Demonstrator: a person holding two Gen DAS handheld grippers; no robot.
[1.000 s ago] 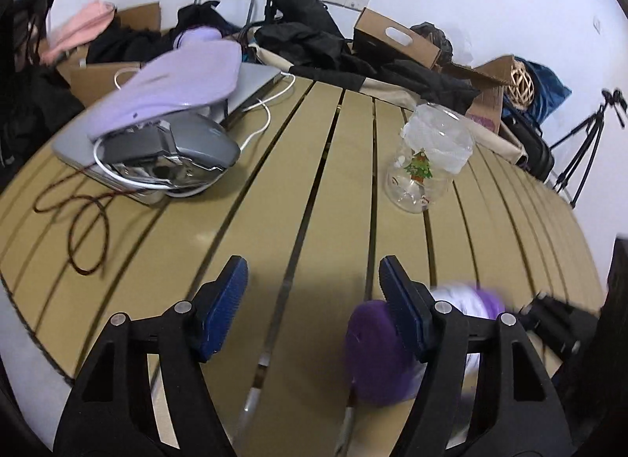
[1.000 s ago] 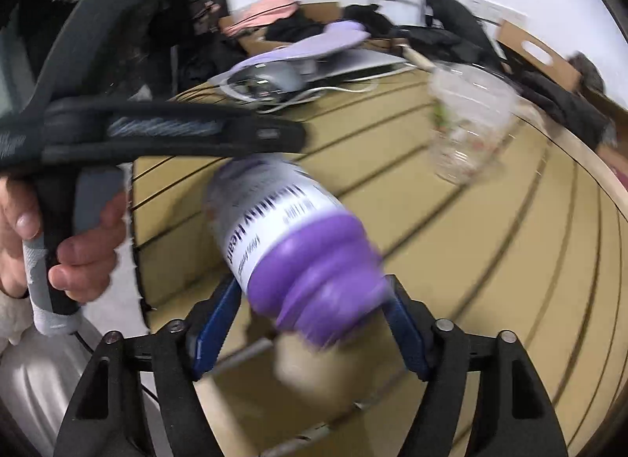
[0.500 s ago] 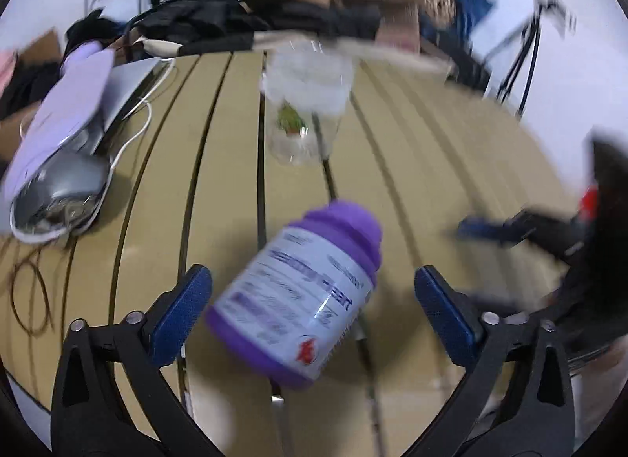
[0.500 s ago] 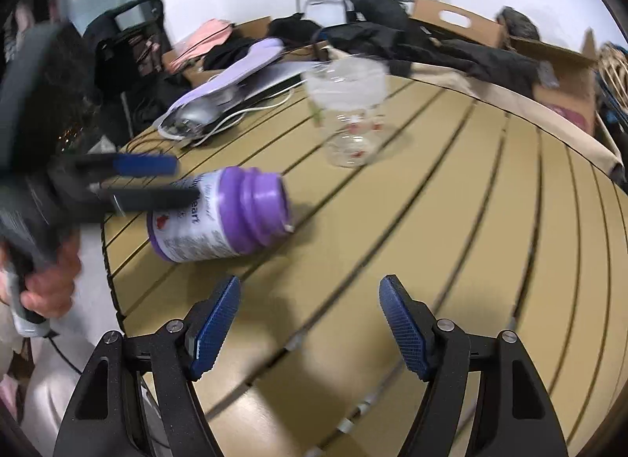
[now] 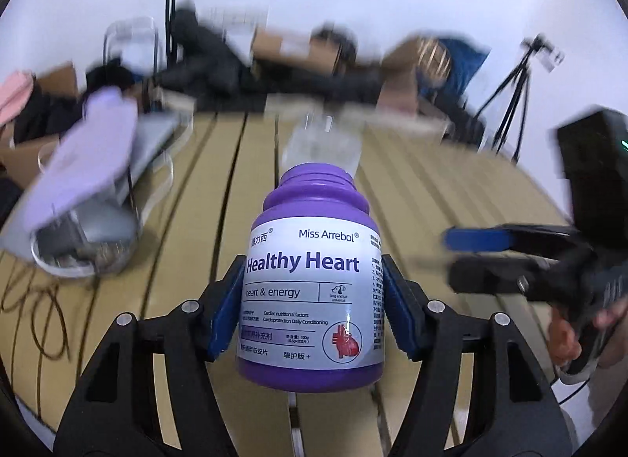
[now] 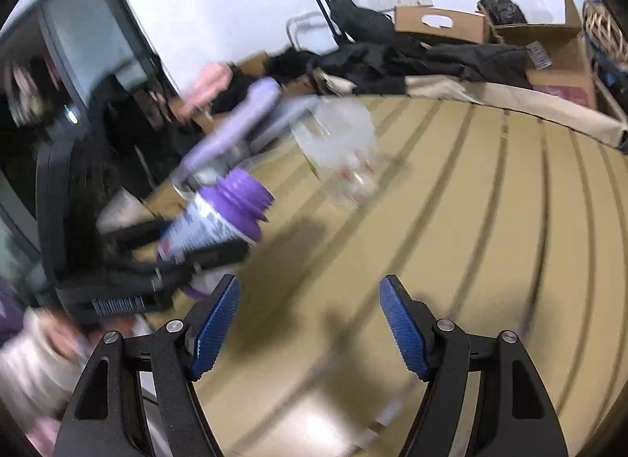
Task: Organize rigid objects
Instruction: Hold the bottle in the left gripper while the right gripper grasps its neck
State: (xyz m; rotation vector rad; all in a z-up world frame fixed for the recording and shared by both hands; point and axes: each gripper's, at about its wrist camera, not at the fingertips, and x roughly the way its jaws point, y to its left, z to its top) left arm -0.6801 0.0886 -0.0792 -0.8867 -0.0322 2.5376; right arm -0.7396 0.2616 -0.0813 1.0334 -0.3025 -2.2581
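Slatted table (image 5: 412, 198) underneath, the left gripper (image 5: 310, 308) clamps the purple bottle (image 5: 312, 292) mid-label — rigid, light, slick plastic, I judge — near the clear jar (image 5: 322, 147); right gripper (image 6: 310, 323) gapes empty.

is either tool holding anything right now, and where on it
The left tool grips the purple supplement bottle by the sides of its labelled body, below the cap. The right tool is open and holds nothing.

Slatted table (image 5: 424, 198) — clear jar (image 6: 341, 150), laptop (image 5: 157, 139)
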